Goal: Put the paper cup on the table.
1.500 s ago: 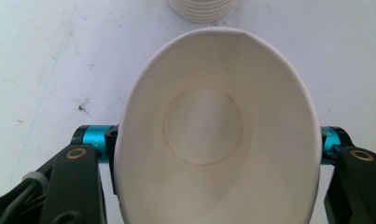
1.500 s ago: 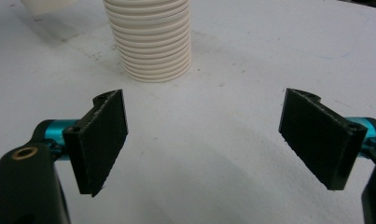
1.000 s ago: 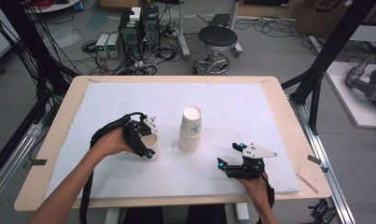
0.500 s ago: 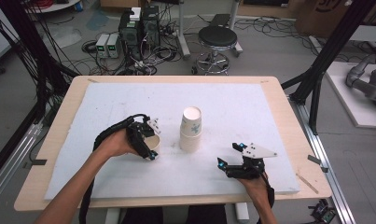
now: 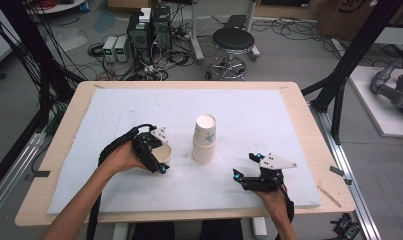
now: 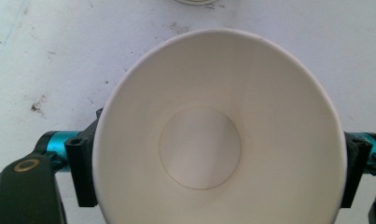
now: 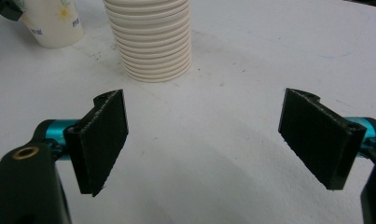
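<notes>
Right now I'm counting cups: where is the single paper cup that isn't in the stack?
In the high view the single paper cup sits between the left gripper's jaws, on the white mat, just left of the stack of cups.

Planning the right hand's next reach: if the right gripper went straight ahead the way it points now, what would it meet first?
Probably the stack of paper cups; the right gripper is open with bare white tabletop before it, though depth is unclear.

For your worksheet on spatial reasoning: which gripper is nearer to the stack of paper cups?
Left. The left gripper, jaws just opening around a single cup, sits close beside the stack of paper cups. The right gripper, open and empty, rests farther off, nearer the person.
</notes>
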`<state>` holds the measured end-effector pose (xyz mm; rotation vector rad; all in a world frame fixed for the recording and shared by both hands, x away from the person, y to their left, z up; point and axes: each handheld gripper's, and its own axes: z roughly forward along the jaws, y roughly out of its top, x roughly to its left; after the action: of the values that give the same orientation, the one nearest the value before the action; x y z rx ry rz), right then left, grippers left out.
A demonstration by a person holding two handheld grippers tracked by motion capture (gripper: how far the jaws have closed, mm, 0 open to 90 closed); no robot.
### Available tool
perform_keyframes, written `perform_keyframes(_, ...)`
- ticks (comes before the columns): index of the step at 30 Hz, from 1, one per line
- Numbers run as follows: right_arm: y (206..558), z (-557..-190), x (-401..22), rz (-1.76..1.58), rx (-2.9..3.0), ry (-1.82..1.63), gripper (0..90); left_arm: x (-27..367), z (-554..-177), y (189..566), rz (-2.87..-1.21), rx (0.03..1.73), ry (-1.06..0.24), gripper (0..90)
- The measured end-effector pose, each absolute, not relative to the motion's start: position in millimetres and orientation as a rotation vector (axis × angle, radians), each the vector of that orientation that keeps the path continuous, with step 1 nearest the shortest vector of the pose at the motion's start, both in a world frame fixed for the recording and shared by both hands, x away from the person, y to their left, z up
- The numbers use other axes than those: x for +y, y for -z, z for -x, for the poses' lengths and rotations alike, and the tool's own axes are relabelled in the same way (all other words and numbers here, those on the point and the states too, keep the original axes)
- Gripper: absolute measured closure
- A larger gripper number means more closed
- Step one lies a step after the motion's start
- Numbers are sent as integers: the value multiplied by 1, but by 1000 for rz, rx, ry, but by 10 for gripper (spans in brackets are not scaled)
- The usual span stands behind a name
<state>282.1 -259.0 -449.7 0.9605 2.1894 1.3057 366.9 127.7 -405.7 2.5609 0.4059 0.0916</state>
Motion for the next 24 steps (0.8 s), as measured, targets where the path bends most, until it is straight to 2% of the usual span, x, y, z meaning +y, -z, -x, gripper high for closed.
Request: perform_keyframes(24, 450, -281, -260, -964, 2191, -1316, 159, 149, -355, 416, -2489, 459, -88, 143)
